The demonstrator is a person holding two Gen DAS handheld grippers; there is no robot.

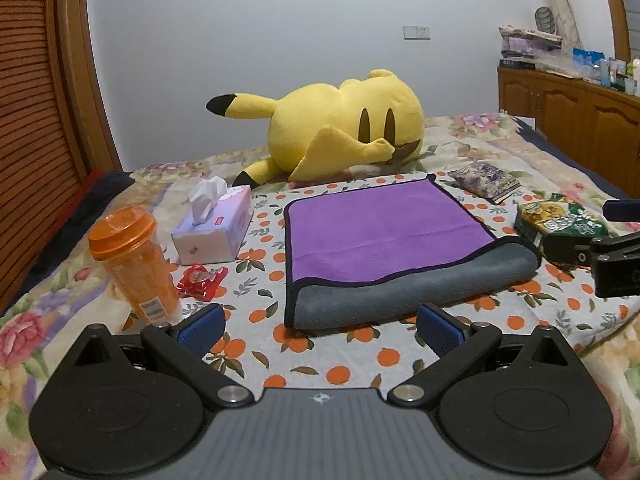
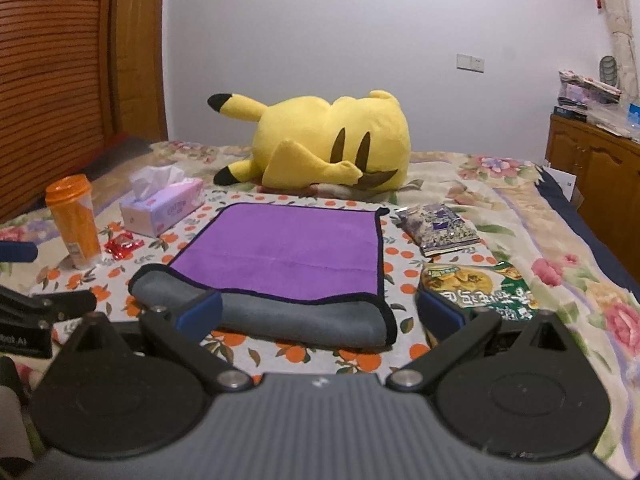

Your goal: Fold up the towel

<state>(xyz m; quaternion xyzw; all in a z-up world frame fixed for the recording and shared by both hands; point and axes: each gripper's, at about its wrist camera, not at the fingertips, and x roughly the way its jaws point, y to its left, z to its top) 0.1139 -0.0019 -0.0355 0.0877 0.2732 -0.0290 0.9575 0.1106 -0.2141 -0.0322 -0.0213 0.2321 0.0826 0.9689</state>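
Observation:
A purple towel (image 1: 384,228) with a grey underside and black trim lies folded on an orange-print cloth (image 1: 344,364) on the bed; its grey folded edge faces me. It also shows in the right wrist view (image 2: 288,252). My left gripper (image 1: 320,326) is open and empty, just in front of the towel's near edge. My right gripper (image 2: 320,314) is open and empty, with its fingers either side of the towel's near grey edge. The right gripper's side shows at the right edge of the left wrist view (image 1: 600,256).
A yellow plush toy (image 1: 344,136) lies behind the towel. An orange bottle (image 1: 136,264), a tissue box (image 1: 216,228) and a red wrapper (image 1: 200,282) sit left. A purple packet (image 1: 484,182) and a green snack bag (image 1: 560,220) sit right. A wooden cabinet (image 1: 568,116) stands far right.

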